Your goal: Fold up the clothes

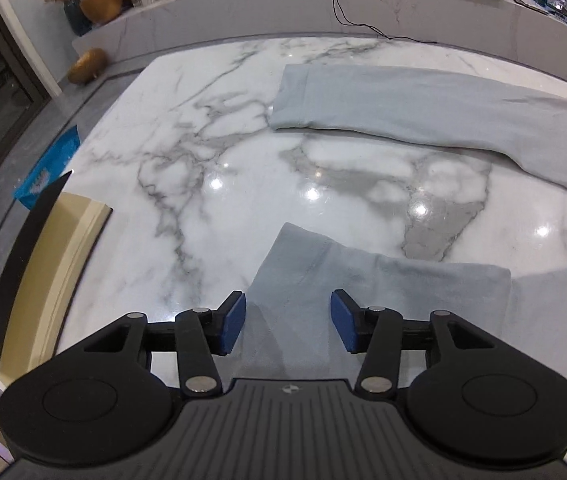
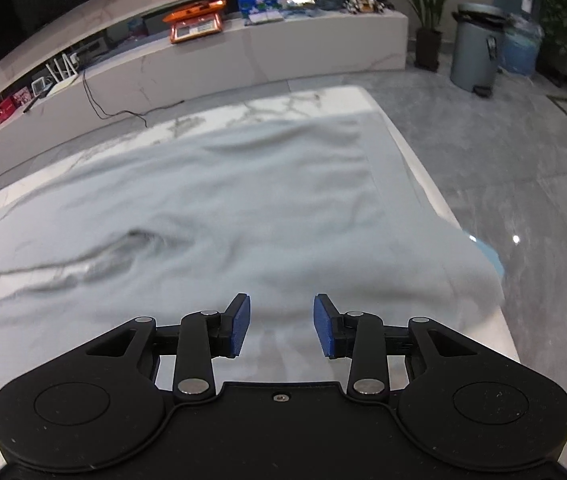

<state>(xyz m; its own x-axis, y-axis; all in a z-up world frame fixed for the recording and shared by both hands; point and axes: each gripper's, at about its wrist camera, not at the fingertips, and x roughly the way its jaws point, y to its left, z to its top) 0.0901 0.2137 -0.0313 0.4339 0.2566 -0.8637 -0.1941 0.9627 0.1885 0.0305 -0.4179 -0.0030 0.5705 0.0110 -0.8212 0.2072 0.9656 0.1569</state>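
Pale grey trousers lie spread on a white marble table (image 1: 171, 152). In the left wrist view the far leg (image 1: 403, 108) stretches across the back, and the near leg's cuff (image 1: 343, 276) lies just ahead of my left gripper (image 1: 288, 322). That gripper is open, its blue pads on either side of the cuff's near edge and above it. In the right wrist view the trousers' wide upper part (image 2: 243, 208) covers the table, creased at the left. My right gripper (image 2: 282, 326) hovers open over the near edge of the cloth, holding nothing.
A long marble bench (image 1: 323, 4) with boxes, a vase and a black cable runs behind the table. A cream and black chair back (image 1: 43, 280) stands at the table's left. A grey bin (image 2: 475, 48) and a potted plant (image 2: 427, 8) stand on the floor at the right.
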